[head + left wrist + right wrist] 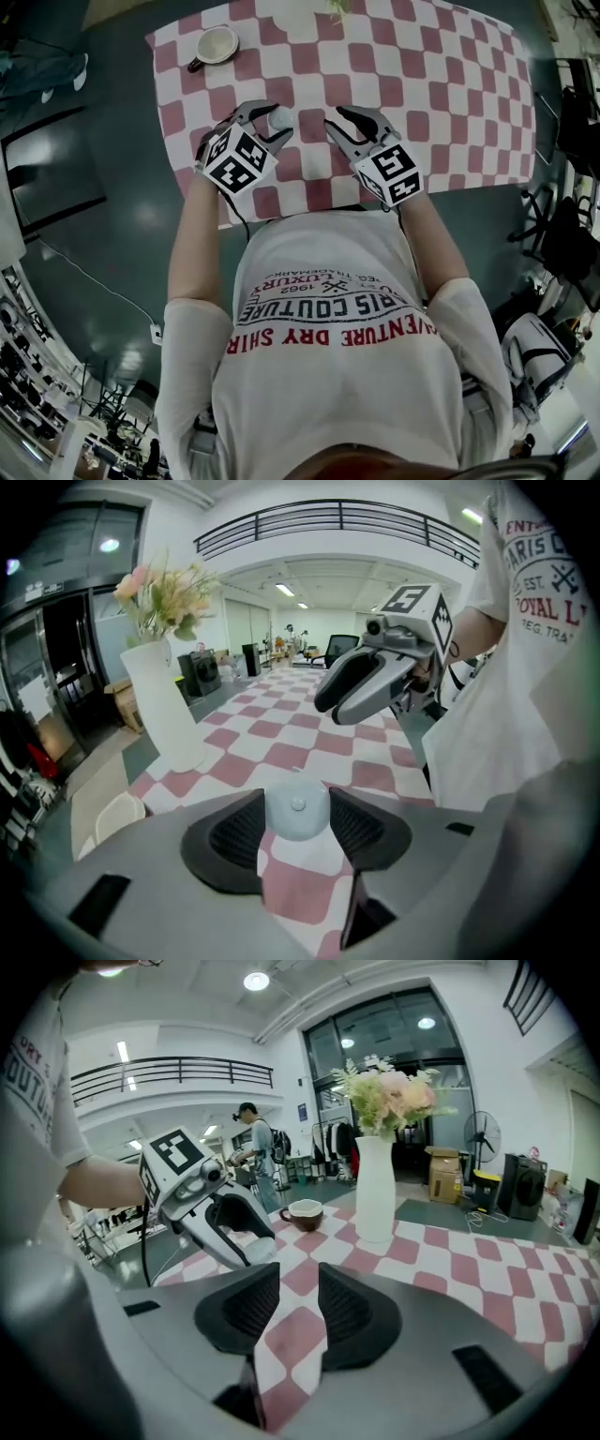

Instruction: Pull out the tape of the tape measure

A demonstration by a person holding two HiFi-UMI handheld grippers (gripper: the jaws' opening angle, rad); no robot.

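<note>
- Slip is my first worry: the left claw (266, 123) is closed partway onto the round, pale tape measure (297, 809). Both pads touch its curved sides, just above the checkered bench (450, 84). On so smooth and round a case, a sideways pull could spin it or pop it out.
- The right claw (298, 1303) holds nothing. Its jaws stand a modest gap apart, just beside the left claw. I cannot see the tape's end tab in any view, so I may close on the case or on air instead of the tab.
- If the two claws crowd in, their tips could knock together and nudge the case loose.
- A pull swept wide could reach the cup (216, 45) or the vase of flowers (167, 708), though both stand well apart from the claws.
</note>
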